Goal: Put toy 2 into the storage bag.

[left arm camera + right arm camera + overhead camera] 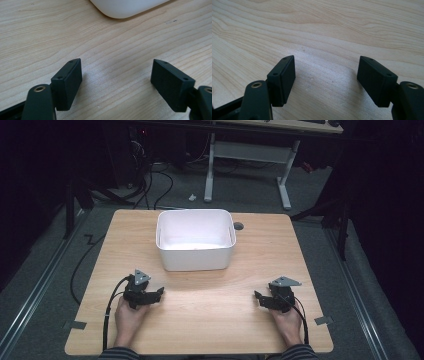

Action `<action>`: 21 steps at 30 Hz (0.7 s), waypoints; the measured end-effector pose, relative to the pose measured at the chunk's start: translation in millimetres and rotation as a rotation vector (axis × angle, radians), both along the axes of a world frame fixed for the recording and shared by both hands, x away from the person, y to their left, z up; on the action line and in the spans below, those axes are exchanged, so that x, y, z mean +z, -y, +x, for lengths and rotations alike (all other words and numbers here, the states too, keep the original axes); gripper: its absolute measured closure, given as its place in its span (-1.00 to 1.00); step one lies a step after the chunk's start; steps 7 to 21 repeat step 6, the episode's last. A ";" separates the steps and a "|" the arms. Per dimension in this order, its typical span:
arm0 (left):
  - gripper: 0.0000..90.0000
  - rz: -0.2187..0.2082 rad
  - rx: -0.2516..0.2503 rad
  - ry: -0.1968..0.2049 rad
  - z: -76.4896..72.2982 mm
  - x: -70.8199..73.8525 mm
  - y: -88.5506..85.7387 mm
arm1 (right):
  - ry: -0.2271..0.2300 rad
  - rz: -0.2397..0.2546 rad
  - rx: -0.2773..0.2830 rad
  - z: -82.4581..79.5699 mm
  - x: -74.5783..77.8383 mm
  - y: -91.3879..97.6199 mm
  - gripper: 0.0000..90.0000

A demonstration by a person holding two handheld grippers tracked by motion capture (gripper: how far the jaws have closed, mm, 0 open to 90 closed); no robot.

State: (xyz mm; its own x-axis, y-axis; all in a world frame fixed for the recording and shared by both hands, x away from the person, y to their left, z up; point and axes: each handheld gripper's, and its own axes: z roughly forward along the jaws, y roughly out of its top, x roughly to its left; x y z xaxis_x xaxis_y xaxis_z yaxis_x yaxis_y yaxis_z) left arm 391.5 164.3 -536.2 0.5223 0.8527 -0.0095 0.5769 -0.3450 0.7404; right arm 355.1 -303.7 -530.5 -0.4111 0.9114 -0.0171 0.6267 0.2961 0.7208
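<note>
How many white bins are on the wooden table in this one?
1. The white bin sits at the middle of the table's far half, ahead of both grippers, and looks empty. Its rounded corner also shows at the top of the left gripper view.

One white tub (195, 240) stands on one wooden table (200, 320). Nearer the person than the tub are two grippers: one left gripper (159, 294), one right gripper (258, 297).
</note>
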 end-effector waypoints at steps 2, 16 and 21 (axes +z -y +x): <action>-0.44 0.000 0.000 0.000 0.0 0.0 0.0 | -0.001 0.001 0.001 0.0 -0.1 0.0 -0.33; -0.44 0.000 0.000 0.000 0.0 0.0 0.0 | -0.007 0.000 0.004 -0.3 -0.1 -0.8 -0.39; -0.44 0.000 0.000 0.000 0.0 0.0 0.0 | -0.007 0.000 0.004 -0.3 -0.1 -0.8 -0.39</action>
